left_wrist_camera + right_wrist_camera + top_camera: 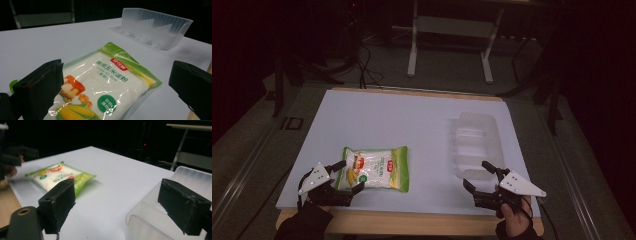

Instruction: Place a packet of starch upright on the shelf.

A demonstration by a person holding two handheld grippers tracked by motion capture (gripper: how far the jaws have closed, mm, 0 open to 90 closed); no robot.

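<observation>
Left tongs [346, 176], jaws spread wide and gripping nothing, straddle the near left corner of the corn starch bag [375, 169], which lies flat on the surface [402, 120] directly ahead of them, its long axis running sideways toward the clear divided tray [476, 145]. Right tongs [478, 176], equally wide open and empty, sit at the near end of that tray, well apart from the bag. The left hand [312, 202] is thus judged the nearer for a pickup, the bag's short edge already lying between its jaws.
</observation>
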